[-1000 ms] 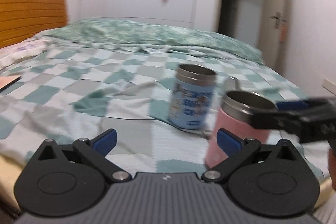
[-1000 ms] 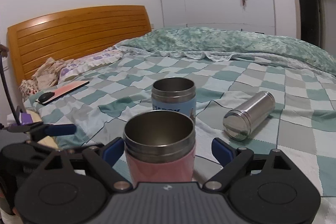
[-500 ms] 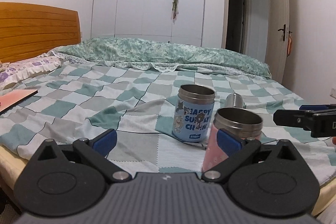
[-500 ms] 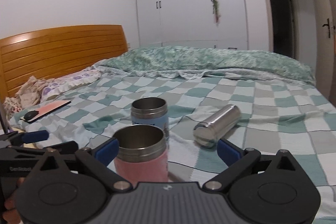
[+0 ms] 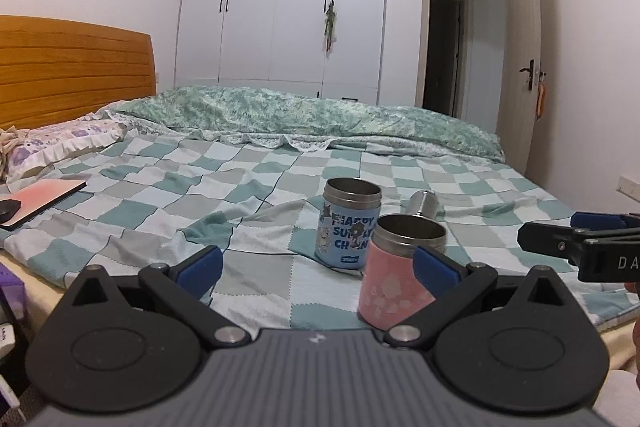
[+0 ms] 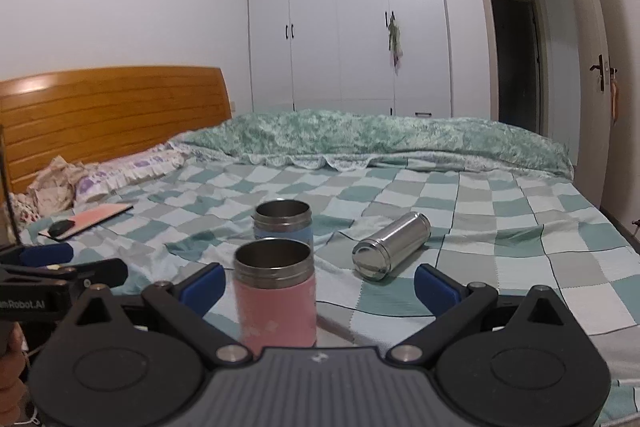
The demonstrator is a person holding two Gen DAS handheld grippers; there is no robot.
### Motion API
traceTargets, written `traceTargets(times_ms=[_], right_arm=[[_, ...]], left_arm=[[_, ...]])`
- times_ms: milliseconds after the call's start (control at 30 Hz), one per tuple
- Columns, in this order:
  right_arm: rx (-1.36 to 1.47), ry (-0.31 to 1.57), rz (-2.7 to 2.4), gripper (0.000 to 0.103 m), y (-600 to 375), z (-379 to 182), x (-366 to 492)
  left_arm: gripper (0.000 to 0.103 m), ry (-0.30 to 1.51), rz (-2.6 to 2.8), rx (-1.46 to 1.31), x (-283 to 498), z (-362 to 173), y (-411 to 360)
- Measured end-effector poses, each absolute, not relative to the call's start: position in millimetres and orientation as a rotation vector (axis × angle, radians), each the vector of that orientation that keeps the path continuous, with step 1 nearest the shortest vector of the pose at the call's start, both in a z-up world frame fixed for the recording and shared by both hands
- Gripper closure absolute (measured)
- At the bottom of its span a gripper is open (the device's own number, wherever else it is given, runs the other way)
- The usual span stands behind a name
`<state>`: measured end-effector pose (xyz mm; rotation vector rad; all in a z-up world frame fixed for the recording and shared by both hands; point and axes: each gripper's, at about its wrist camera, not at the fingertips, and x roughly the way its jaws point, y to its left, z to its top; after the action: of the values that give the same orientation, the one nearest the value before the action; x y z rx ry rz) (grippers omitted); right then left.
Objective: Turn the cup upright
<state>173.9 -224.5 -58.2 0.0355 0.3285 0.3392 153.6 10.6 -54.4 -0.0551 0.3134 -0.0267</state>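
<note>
A pink steel cup [image 5: 394, 273] stands upright, mouth up, near the bed's front edge; it also shows in the right wrist view [image 6: 276, 297]. A blue cartoon cup [image 5: 349, 225] stands upright just behind it, also in the right wrist view [image 6: 283, 221]. A bare steel cup [image 6: 390, 245] lies on its side to the right, and only its end shows in the left wrist view [image 5: 423, 202]. My left gripper [image 5: 316, 267] is open and empty, short of the cups. My right gripper [image 6: 318, 285] is open and empty, drawn back from the pink cup.
The bed carries a checked green sheet [image 6: 500, 227] and a rolled green quilt [image 5: 320, 115] at the back. A pink notebook with a black mouse [image 6: 86, 223] lies at the left by the pillow [image 5: 68, 143]. A wooden headboard [image 6: 112, 107] stands left; the open door [image 5: 520, 67] stands right.
Both grippers have pulled back and levelled out, away from the cups. The right gripper, which framed the pink cup closely a second ago, now sits farther from it. The cups have not moved.
</note>
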Motion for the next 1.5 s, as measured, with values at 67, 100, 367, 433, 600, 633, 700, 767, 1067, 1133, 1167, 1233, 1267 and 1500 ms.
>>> traceTargets(times_ms=[67,100,367,433,600,633,700,767,1067,1133,1167,1233,1267,1500], right_arm=[[0.038,0.332,0.333,0.002,-225.0,-55.8,162.4],[0.037,0.336,0.331,0.002,-225.4,-54.6,155.4],[0.045,0.313,0.339,0.0,-232.0,-45.4,99.2],[0.061,0.319,0.33,0.0,-234.6,-44.5,89.1],[0.057,0.311,0.295,0.0,-234.6,-42.3,64.5],[0.056,0.308,0.297,0.0,-234.3,-41.8,59.3],[0.046,0.307,0.307,0.0,-233.7,-40.3,49.8],[0.035,0.299,0.309,0.0,-232.4,-38.1,40.2],[-0.015,0.266,0.301,0.0,-221.2,-33.3,5.5],[-0.028,0.257,0.293,0.0,-218.4,-35.2,-0.2],[-0.022,0.261,0.299,0.0,-217.9,-35.8,-1.7],[-0.006,0.263,0.317,0.0,-217.6,-35.8,-4.9],[-0.01,0.258,0.319,0.0,-216.3,-35.5,-6.5],[-0.033,0.228,0.319,0.0,-210.9,-30.3,-11.8]], left_arm=[[0.0,0.315,-0.016,-0.067,141.1,-50.9,11.2],[0.0,0.315,-0.008,-0.069,134.6,-49.2,11.0],[0.0,0.264,0.021,-0.079,75.1,-32.9,13.2],[0.0,0.245,0.02,-0.08,64.2,-28.6,12.5],[0.0,0.212,0.02,-0.052,40.7,-22.7,4.8],[0.0,0.204,0.021,-0.045,35.2,-22.5,3.5],[0.0,0.196,0.011,-0.023,27.1,-21.5,2.5],[0.0,0.189,0.012,-0.013,19.2,-21.6,3.1],[0.0,0.212,0.012,-0.038,-0.8,-23.9,6.2],[0.0,0.216,0.007,-0.052,-2.6,-23.2,9.0],[0.0,0.216,0.012,-0.057,-3.8,-22.4,11.0],[0.0,0.205,0.025,-0.069,-7.7,-21.6,12.8],[0.0,0.2,0.028,-0.076,-8.7,-20.6,12.8],[0.0,0.191,0.008,-0.046,-13.1,-16.3,4.6]])
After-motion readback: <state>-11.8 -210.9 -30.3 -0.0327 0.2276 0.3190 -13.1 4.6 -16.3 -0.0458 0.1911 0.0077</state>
